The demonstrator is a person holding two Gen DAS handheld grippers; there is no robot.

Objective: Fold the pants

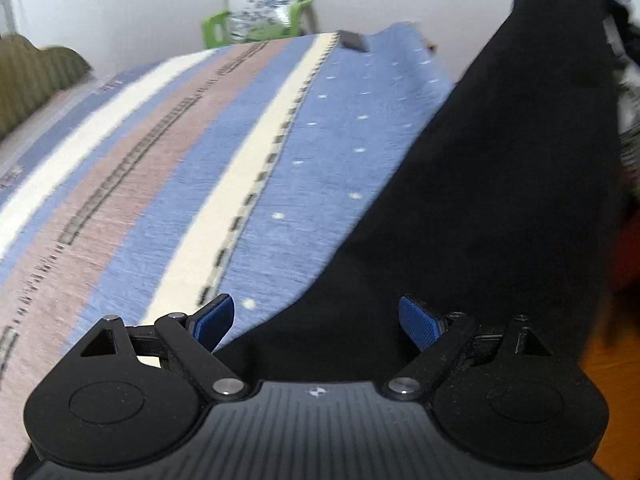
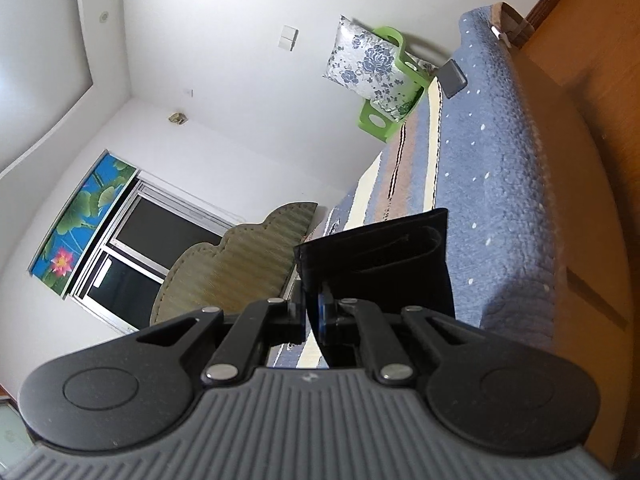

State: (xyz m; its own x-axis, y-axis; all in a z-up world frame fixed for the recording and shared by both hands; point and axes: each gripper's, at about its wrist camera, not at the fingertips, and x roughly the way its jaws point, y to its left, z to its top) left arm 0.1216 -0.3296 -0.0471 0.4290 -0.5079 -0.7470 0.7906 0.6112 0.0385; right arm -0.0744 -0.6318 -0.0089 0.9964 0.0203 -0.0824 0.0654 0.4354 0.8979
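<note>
The black pants (image 1: 500, 200) hang in a long dark strip from the upper right down to the bed's near edge in the left wrist view. My left gripper (image 1: 316, 322) is open, its blue pads apart, just above the lower part of the pants, holding nothing. My right gripper (image 2: 312, 312) is shut on the pants' waistband end (image 2: 380, 256), held up in the air beside the bed, with the cloth standing above the fingers.
The bed has a blue, cream and brown striped cover (image 1: 180, 160). A green chair with a floral pillow (image 1: 260, 4) stands at the far side. A small dark object (image 1: 352, 40) lies on the bed's far edge. An olive headboard (image 2: 232, 260) and a window are behind.
</note>
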